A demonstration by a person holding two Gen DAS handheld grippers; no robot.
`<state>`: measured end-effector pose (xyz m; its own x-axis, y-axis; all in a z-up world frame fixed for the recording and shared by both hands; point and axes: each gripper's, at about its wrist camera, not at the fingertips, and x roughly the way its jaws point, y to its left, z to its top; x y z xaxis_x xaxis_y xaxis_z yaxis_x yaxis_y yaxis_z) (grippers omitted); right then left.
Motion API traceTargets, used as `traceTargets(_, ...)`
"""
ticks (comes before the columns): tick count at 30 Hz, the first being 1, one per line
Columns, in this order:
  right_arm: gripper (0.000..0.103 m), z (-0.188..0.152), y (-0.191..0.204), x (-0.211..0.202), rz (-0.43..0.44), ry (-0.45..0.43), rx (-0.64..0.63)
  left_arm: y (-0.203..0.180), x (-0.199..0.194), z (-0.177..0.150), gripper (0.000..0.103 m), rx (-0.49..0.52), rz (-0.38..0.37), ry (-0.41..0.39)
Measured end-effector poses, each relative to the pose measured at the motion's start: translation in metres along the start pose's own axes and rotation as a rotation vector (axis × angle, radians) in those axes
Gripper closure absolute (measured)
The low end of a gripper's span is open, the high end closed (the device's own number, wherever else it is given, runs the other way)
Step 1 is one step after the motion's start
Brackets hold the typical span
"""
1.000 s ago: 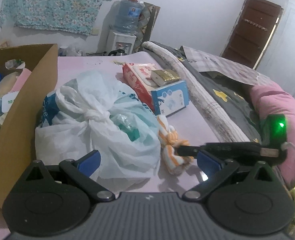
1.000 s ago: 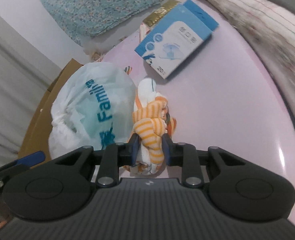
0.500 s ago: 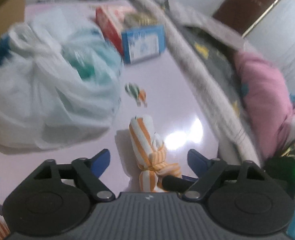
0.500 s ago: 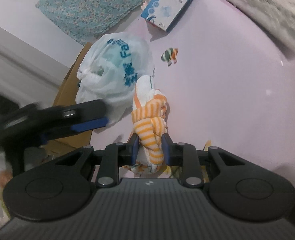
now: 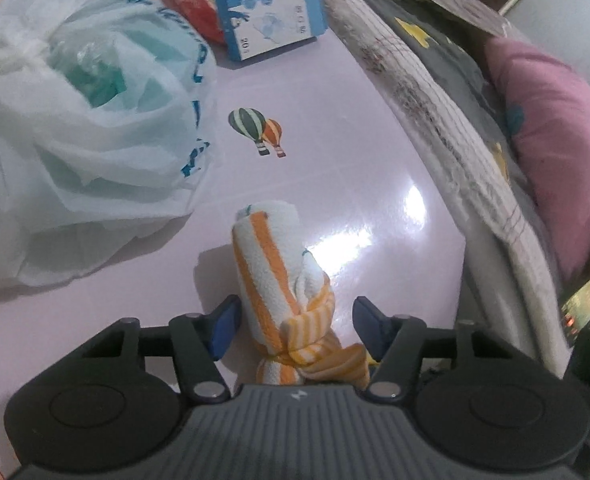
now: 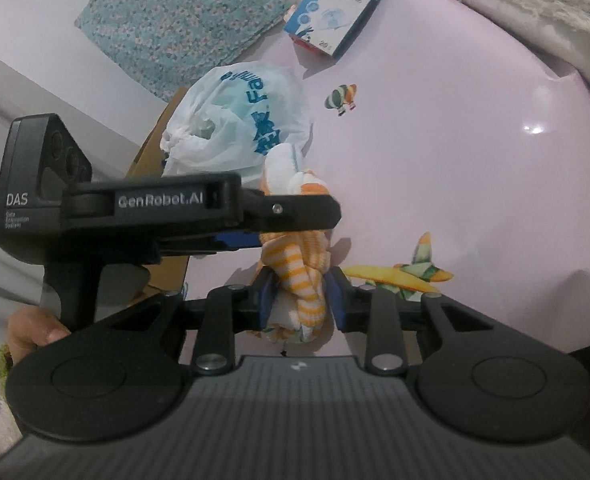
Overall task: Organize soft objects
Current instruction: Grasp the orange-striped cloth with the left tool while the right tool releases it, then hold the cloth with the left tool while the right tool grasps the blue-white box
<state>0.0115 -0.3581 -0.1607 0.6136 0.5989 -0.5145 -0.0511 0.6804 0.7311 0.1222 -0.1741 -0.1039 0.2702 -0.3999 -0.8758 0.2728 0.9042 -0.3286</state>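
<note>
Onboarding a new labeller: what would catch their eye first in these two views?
The knotted orange-striped towel, dead centre on the pink table, with both tongs on it. The right tongs flank its lower end while the left tongs straddle it from the side, their jaws just closing, the far pad still clear of the cloth. Next the big white tied bag at the left, beside the cardboard box.

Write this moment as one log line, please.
left gripper: closing around towel | right gripper: loosening on towel | table
</note>
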Motion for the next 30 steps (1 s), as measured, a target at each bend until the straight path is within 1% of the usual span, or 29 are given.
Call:
traceTargets(5, 0.070, -0.004, -0.006, -0.008, 0.013, -0.014, 0.015, -0.002, -0.003, -0.001, 0.041, 0.020, 0.014, 0.006)
traceTargets(7, 0.064, -0.005, -0.007, -0.013, 0.007, -0.023, 0.013, -0.003, -0.004, -0.002, 0.041, 0.031, 0.022, 0.004)
traceTargets(9, 0.059, -0.007, -0.010, -0.022, -0.002, -0.041, 0.010, -0.005, -0.004, -0.003, 0.041, 0.038, 0.030, 0.004)
traceTargets(12, 0.057, -0.008, -0.015, -0.040, -0.016, -0.076, 0.013, -0.006, -0.004, -0.004, 0.047, 0.051, 0.047, 0.000)
traceTargets(14, 0.055, -0.009, -0.019, -0.055, -0.032, -0.114, 0.014, -0.005, -0.004, -0.005, 0.057, 0.051, 0.059, -0.009)
traceTargets(16, 0.053, -0.009, -0.023, -0.070, -0.047, -0.156, 0.024, -0.002, -0.005, -0.005, 0.059, 0.044, 0.050, -0.017)
traceTargets(20, 0.052, -0.004, -0.031, -0.086, -0.057, -0.210, 0.055, 0.004, -0.010, -0.006, 0.062, 0.018, 0.023, -0.030)
traceTargets(23, 0.048, 0.006, -0.035, -0.092, -0.035, -0.236, 0.073, 0.008, -0.019, -0.008, 0.063, 0.001, 0.000, -0.058)
traceTargets(25, 0.038, 0.017, -0.035, -0.093, -0.014, -0.249, 0.085, 0.009, -0.030, -0.010, 0.063, -0.002, -0.016, -0.088)
traceTargets(28, 0.032, 0.039, -0.032, -0.091, 0.024, -0.268, 0.094, 0.013, -0.051, -0.010, 0.063, -0.012, -0.037, -0.143)
traceTargets(30, 0.029, 0.057, -0.029, -0.088, 0.047, -0.275, 0.092, 0.017, -0.070, -0.010, 0.063, -0.019, -0.044, -0.196)
